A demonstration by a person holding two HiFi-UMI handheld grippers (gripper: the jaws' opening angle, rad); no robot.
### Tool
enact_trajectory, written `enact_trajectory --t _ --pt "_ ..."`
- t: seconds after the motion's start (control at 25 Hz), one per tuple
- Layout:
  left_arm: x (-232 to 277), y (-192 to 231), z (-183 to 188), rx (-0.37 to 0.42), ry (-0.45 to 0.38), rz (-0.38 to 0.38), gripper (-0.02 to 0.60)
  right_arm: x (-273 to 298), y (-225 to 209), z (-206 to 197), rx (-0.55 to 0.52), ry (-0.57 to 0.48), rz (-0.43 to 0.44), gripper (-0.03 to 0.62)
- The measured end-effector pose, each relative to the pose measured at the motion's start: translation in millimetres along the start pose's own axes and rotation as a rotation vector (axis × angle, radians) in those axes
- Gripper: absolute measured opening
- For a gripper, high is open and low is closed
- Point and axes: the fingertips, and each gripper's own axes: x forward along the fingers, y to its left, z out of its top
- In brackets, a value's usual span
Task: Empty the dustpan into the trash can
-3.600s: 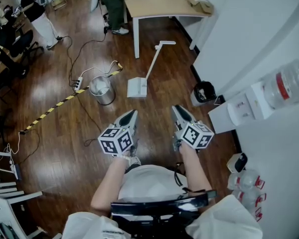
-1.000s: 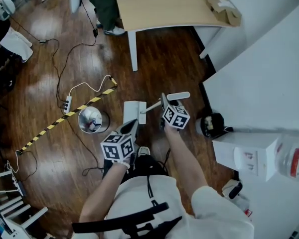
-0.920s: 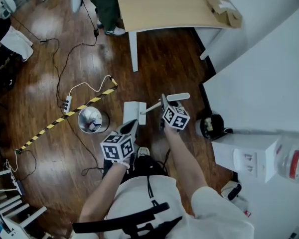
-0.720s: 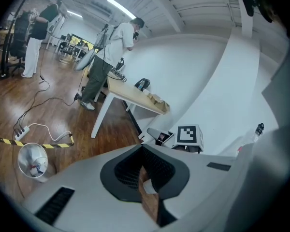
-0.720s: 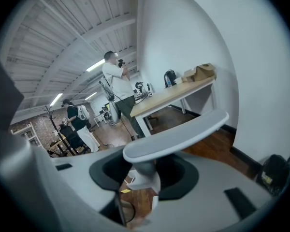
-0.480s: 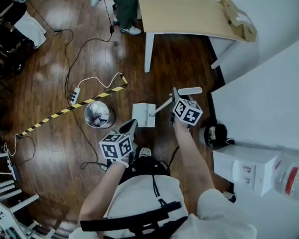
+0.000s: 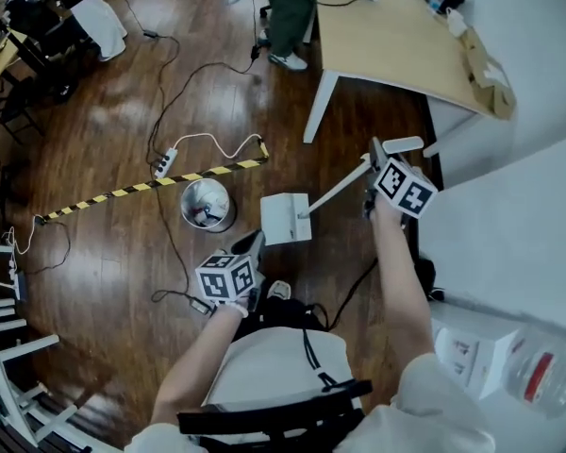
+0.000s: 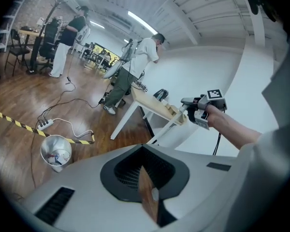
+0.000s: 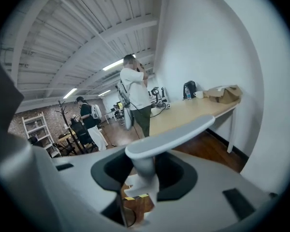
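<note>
A white long-handled dustpan [image 7: 285, 220] hangs just right of the small metal trash can [image 7: 208, 204], which holds some scraps. Its handle [image 7: 340, 185] slants up to the right into my right gripper [image 7: 371, 163], which is shut on it just below the top grip. The jaws have just been closing on the shaft. In the right gripper view that shaft [image 9: 144, 170] sits between the jaws under the grip bar [image 9: 176, 132]. My left gripper [image 7: 254, 242] is low, near the pan, shut and empty. The left gripper view shows the trash can [image 8: 55, 151] and the right gripper [image 8: 200, 111].
A wooden table [image 7: 406, 55] stands at the back right, with a person [image 7: 288, 8] beside it. A power strip [image 7: 165, 163] with cables and yellow-black tape [image 7: 141, 189] lie on the floor behind the can. A white wall [image 7: 519, 177] runs along the right.
My right gripper has risen and moved right with the handle, lifting the dustpan. The left gripper has shifted sideways near the pan. The trash can has stayed where it was.
</note>
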Motion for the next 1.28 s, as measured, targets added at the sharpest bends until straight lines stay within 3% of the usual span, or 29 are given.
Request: enact_trajectory --t 0.32,0.68,0.88,1.08,1.28 --pt "-13.2 38.7 19.2 0.001 -0.002 0.008 -0.012 20.1 87.6 81.7 -0.064 -0.036 0.093 0.146" --pt "-22.1 83.7 79.1 0.080 0.008 0.047 -0.012 54.6 208.0 143.2 -0.145 -0.068 0.174 0.146" --pt "-32.5 105.4 94.2 0.060 -0.007 0.071 -0.012 76.4 265.5 178.2 -0.157 -0.088 0.240 0.146" --pt "-54.6 143.8 90.2 -0.028 -0.032 0.125 -0.012 100.5 336.7 178.5 -0.182 -0.073 0.338 0.146" --pt "-72.6 177.1 91.0 -0.105 -0.080 0.185 -0.012 132.5 399.2 147.9 -0.209 -0.032 0.418 0.144"
